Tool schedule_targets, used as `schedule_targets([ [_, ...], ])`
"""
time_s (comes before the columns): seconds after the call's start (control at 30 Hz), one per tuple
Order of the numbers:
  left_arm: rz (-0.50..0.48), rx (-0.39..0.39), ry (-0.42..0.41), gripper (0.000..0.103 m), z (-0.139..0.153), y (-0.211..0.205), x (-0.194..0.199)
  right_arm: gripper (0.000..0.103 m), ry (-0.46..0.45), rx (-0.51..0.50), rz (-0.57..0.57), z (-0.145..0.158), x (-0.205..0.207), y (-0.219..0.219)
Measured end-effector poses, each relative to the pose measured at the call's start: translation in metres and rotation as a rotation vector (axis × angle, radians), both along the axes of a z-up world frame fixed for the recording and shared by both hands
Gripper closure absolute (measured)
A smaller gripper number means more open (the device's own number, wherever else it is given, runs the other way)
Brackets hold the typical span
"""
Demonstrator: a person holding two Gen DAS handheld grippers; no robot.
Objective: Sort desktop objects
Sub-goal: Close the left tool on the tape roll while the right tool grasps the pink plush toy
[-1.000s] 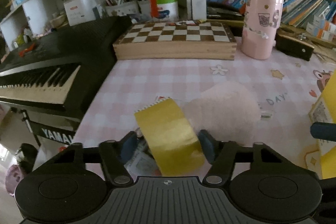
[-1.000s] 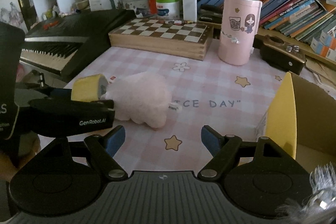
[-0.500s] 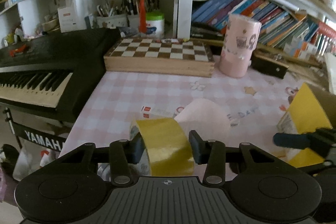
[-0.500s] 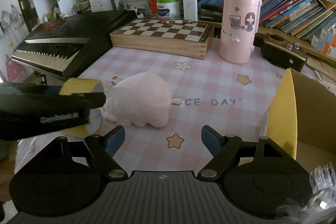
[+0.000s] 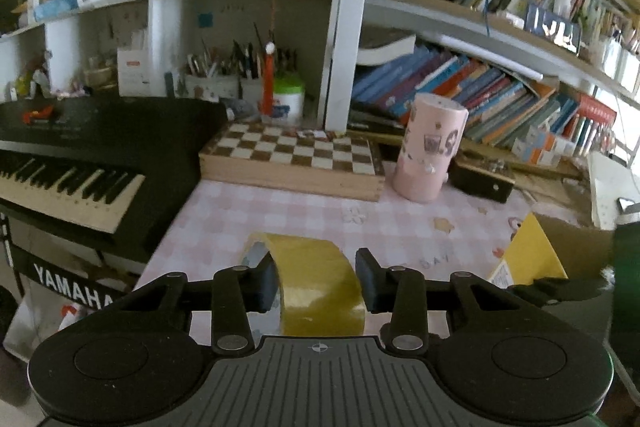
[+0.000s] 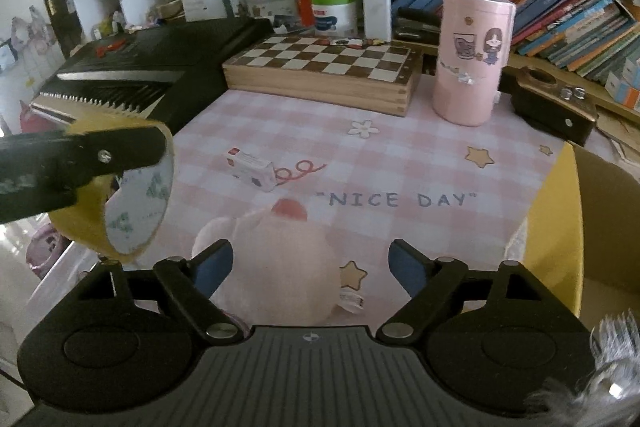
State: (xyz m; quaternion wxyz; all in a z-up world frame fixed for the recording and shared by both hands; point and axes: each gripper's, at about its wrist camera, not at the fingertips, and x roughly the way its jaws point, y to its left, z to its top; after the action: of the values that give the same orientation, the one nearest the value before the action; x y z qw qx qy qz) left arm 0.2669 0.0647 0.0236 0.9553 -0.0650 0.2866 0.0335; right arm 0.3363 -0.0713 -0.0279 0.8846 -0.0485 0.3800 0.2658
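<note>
At the left edge of the desk (image 6: pixel 400 147), which is covered by a pink checked cloth, a black keyboard (image 6: pixel 160 67) is seen, and in front of it a roll of yellow tape (image 5: pixel 316 283) is gripped across its width by the left gripper (image 5: pixel 316 281), lifted clear of the cloth; its jaws are closing on the roll. Near the middle of the desk a small white box (image 6: pixel 252 165) is laid flat, and nearer the front edge a pink plush toy (image 6: pixel 276 259) is found between the spread fingers of the right gripper (image 6: pixel 310 263), whose jaws are opening and press on nothing. Along the back edge a wooden chessboard box (image 6: pixel 324 67) and a pink cylinder (image 6: pixel 472 55) are stood. At the right edge an open cardboard box (image 6: pixel 592 219) with a yellow flap is placed.
</note>
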Motion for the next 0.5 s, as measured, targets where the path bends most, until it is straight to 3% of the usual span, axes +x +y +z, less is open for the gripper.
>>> schedule_targets([
  [0.33,0.110,-0.034,0.000,0.065,0.000,0.024,-0.022,0.012,0.016,-0.059,0.114,-0.006,0.002,0.025],
  [0.43,0.136,-0.047,0.001,0.065,-0.002,0.029,-0.029,0.003,0.029,-0.087,0.172,-0.012,0.000,0.034],
  [0.5,0.146,-0.047,0.003,0.065,-0.002,0.031,-0.032,0.003,0.016,-0.114,0.205,-0.016,-0.002,0.040],
])
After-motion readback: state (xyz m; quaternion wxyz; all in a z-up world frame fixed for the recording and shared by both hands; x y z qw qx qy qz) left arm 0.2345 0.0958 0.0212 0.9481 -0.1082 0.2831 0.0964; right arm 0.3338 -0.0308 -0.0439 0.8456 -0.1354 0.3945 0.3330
